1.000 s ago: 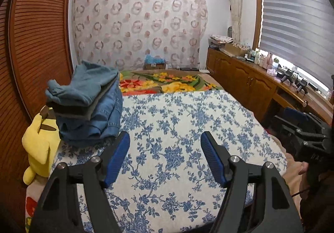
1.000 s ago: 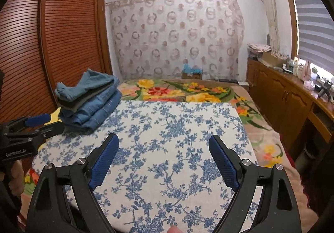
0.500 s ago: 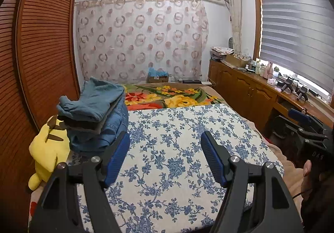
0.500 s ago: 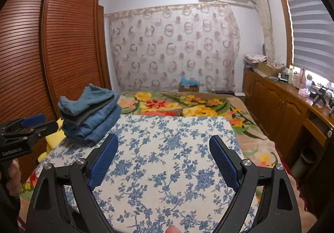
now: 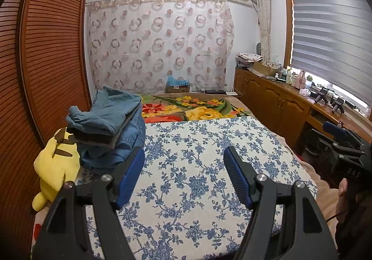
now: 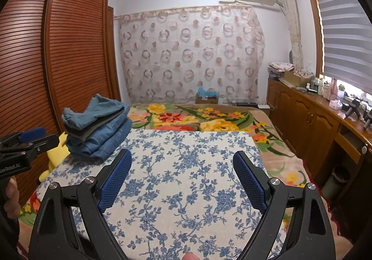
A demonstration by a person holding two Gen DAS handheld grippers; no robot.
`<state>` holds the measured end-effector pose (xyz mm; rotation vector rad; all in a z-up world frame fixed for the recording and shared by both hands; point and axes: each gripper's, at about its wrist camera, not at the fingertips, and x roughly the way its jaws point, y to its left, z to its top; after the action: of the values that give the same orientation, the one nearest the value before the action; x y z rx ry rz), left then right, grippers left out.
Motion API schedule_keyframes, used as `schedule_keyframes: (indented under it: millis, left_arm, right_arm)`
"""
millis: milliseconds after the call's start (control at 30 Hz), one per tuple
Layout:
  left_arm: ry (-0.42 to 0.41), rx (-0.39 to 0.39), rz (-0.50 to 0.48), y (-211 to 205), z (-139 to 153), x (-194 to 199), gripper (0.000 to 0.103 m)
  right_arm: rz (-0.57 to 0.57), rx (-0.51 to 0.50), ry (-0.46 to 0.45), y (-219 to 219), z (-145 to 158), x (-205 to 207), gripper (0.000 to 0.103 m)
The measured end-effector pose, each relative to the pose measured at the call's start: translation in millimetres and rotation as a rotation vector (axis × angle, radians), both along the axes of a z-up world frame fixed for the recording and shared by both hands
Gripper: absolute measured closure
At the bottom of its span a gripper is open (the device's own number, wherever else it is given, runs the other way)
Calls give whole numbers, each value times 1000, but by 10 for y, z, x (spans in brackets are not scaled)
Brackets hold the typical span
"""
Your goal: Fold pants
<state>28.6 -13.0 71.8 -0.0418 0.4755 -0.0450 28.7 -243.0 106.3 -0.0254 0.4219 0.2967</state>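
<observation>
A stack of folded pants [image 5: 109, 127] [image 6: 97, 129], blue denim with a grey pair between, lies at the far left of the blue-flowered cloth [image 5: 197, 167] [image 6: 186, 167] on the bed. My left gripper [image 5: 183, 155] hangs open above the near part of that cloth, nothing between its blue pads, with the stack just beyond its left finger. My right gripper [image 6: 182, 157] is open too, over the cloth's middle, and holds nothing. Each gripper shows at the edge of the other's view: the right gripper [image 5: 334, 134], the left gripper [image 6: 30, 137].
A yellow plush toy [image 5: 55, 162] lies beside the stack at the bed's left edge. A louvred wooden wardrobe [image 5: 46, 62] stands left; a wooden cabinet [image 5: 279, 101] with small items runs along the right under the window. A bright floral blanket [image 5: 193, 108] covers the far bed.
Both views have tilted upward: the bed and the pants stack sit lower in the frame and more ceiling shows. Both grippers stay open and empty.
</observation>
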Motion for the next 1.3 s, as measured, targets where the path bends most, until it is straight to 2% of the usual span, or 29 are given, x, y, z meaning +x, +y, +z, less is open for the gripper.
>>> schedule_keyframes:
  millis: [1300]
  left_arm:
    - [-5, 1, 4, 13, -19, -13, 32]
  right_arm:
    - [-3, -1, 3, -42, -11, -2, 12]
